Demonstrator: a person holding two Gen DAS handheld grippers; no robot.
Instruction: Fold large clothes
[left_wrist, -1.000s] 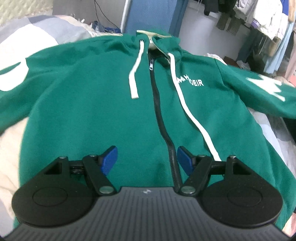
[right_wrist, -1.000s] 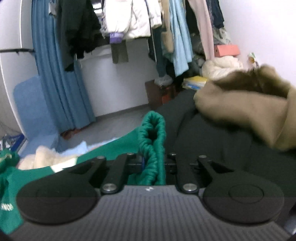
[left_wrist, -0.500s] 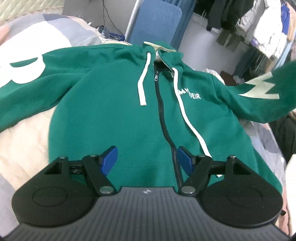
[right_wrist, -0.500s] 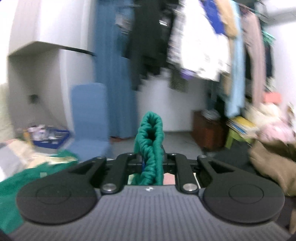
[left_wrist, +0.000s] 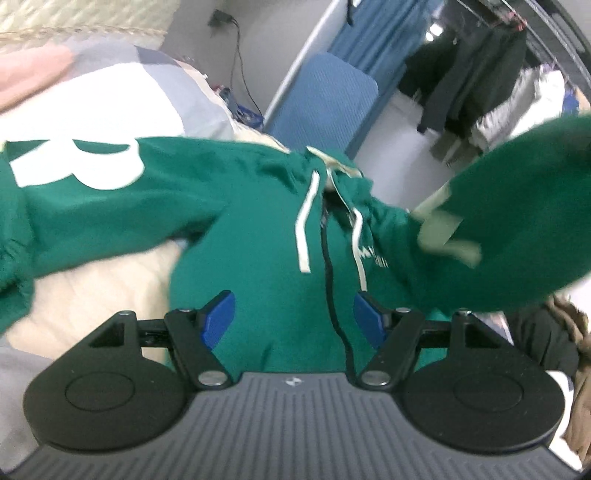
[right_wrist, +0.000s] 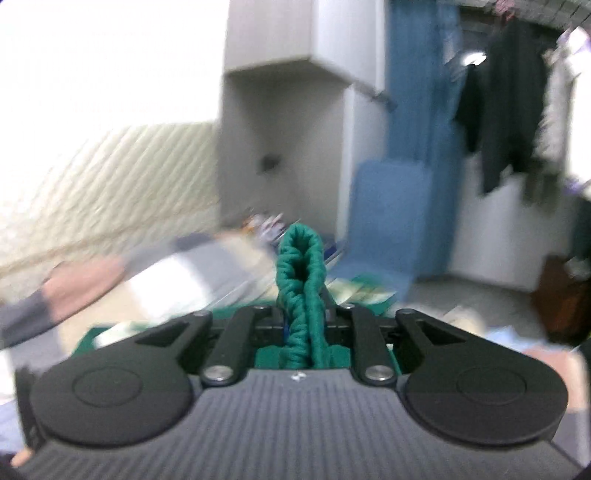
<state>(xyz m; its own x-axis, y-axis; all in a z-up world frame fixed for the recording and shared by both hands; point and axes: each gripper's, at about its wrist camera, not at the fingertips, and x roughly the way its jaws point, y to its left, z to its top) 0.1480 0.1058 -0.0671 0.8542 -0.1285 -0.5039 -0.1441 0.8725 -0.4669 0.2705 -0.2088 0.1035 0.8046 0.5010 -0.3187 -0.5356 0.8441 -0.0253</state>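
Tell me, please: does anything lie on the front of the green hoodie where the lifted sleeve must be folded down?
Nothing visible does. The right gripper is shut on the sleeve cuff, and the raised sleeve hangs over the green hoodie. Its chest shows only its own drawstrings and zipper. The left gripper hovers open above the hem.

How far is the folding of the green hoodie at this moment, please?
Done: the green zip-up hoodie lies front up on the bed, spread out. In hand: the right gripper is shut on the ribbed green cuff, and that sleeve is raised above the chest. Left: the other sleeve with the white letter is unfolded, the body is unfolded, and the left gripper is open and holds nothing.
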